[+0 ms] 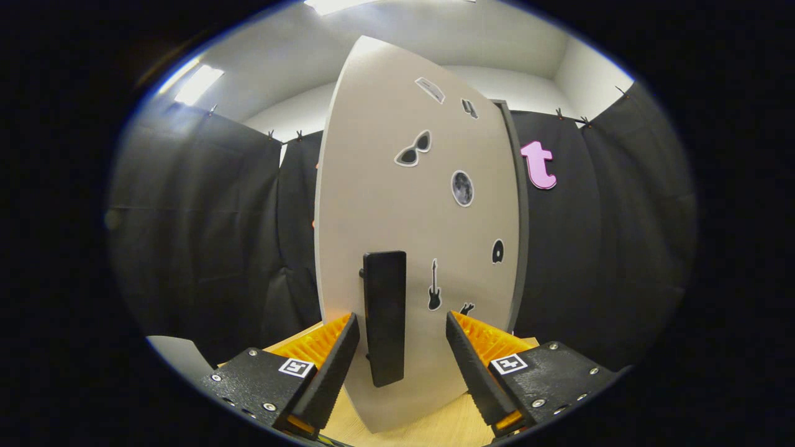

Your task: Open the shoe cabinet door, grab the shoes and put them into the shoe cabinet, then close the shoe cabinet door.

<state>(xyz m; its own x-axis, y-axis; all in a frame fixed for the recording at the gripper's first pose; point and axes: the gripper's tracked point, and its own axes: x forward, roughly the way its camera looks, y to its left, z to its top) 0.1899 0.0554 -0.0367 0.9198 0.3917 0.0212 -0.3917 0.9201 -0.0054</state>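
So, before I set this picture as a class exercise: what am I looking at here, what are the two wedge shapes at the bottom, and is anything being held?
The camera rides on a hand-held gripper and looks forward along its two fingers, the wedge shapes. A person carries this tool; there is no robot arm. Ahead stands a pale cabinet door dotted with stickers, among them sunglasses, a moon and a guitar. It stands on a wooden surface. The dark upright bar is the door's handle. It sits between the open fingers, which have gaps on both sides, so nothing is held yet. Black cloth forms the booth's wall.
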